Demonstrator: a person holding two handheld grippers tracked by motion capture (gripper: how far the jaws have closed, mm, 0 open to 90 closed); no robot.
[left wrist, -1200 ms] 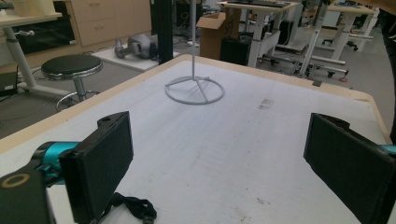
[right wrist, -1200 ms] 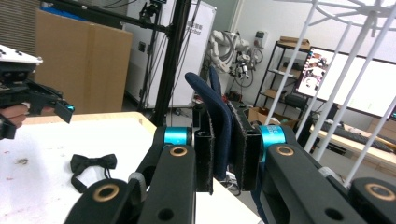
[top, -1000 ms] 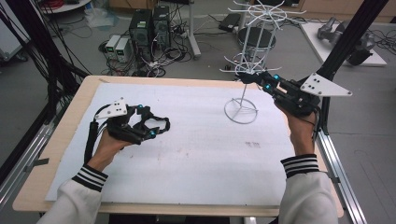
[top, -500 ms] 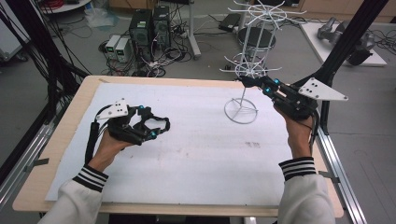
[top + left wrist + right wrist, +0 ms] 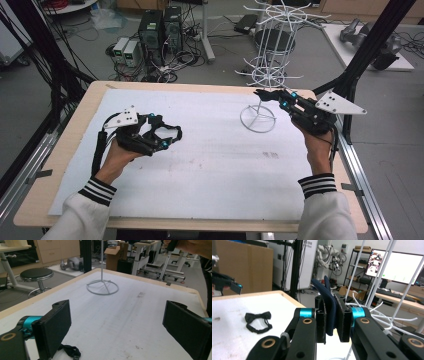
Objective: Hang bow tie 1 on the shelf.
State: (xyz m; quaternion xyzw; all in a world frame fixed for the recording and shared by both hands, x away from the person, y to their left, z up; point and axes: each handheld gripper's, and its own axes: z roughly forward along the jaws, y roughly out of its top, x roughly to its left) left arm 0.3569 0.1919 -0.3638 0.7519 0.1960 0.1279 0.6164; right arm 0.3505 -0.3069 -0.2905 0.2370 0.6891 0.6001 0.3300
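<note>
counting two tools: right tool [image 5: 331, 322] clamps one dark blue cloth piece [image 5: 327, 300] beside one white wire rack [image 5: 270, 65] at two o'clock; left tool [image 5: 165, 137] gapes wide over one black bow tie [image 5: 258, 320] at nine o'clock on the table [image 5: 210, 165].

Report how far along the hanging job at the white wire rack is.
Done: nothing visibly hangs on the white wire rack yet. In hand: the right tongs are shut on a dark blue fabric strip beside the rack's arms. Left: the black bow tie still lies on the table by the open left tongs.
</note>
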